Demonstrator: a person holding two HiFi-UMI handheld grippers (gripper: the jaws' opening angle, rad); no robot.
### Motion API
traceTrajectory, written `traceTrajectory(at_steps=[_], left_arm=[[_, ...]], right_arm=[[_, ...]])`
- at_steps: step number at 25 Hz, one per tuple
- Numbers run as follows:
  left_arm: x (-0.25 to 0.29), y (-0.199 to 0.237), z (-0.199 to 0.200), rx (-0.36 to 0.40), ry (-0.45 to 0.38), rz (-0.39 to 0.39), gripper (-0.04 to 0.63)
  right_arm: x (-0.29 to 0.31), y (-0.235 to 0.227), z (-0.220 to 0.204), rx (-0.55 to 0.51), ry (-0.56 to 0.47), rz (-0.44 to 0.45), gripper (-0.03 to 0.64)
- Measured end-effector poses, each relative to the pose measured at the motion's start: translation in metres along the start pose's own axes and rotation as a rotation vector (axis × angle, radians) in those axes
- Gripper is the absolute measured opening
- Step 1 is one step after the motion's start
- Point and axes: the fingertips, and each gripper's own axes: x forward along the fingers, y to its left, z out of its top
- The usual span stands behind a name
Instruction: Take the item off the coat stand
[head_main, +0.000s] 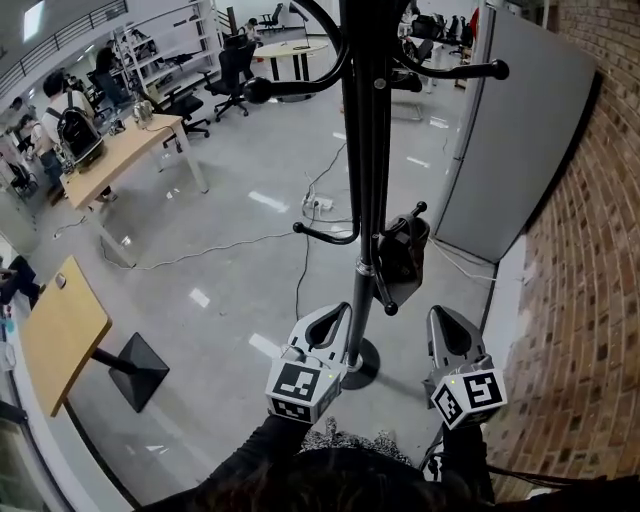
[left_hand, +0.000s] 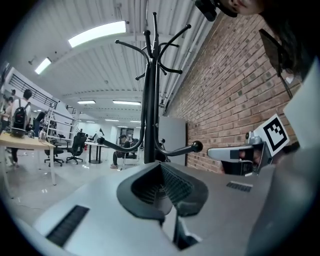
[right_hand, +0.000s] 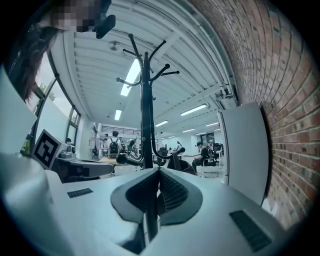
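Observation:
A tall black coat stand (head_main: 362, 150) rises right in front of me, its round base (head_main: 362, 362) on the floor. A small black bag (head_main: 405, 255) hangs from one of its low hooks, on the right side of the pole. My left gripper (head_main: 338, 312) is shut and empty, just left of the pole near the base. My right gripper (head_main: 440, 318) is shut and empty too, below and right of the bag, apart from it. In the left gripper view the stand (left_hand: 150, 100) stands ahead of the jaws. In the right gripper view the stand (right_hand: 146, 110) and the bag (right_hand: 179, 162) show ahead.
A brick wall (head_main: 590, 280) runs along the right, with a grey panel (head_main: 510, 140) leaning against it. A power strip and cables (head_main: 318, 204) lie on the floor behind the stand. Wooden tables (head_main: 60, 335) stand at the left. People and office chairs are far back.

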Motion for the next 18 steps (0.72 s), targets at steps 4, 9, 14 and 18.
traceTrajectory(at_steps=[4, 9, 14, 18], left_arm=[[0.010, -0.003, -0.001, -0.002, 0.004, 0.070, 0.005], [0.013, -0.002, -0.006, -0.009, 0.014, 0.170, 0.005], [0.008, -0.017, 0.003, -0.010, 0.003, 0.221, 0.005], [0.001, -0.023, 0.006, -0.033, 0.001, 0.267, 0.005]], right_arm=[[0.005, -0.021, 0.001, 0.002, 0.002, 0.051, 0.009], [0.016, -0.042, -0.002, 0.011, 0.002, 0.116, 0.009], [0.019, -0.046, 0.004, 0.013, 0.005, 0.180, 0.009], [0.028, -0.041, 0.005, 0.009, 0.012, 0.246, 0.009]])
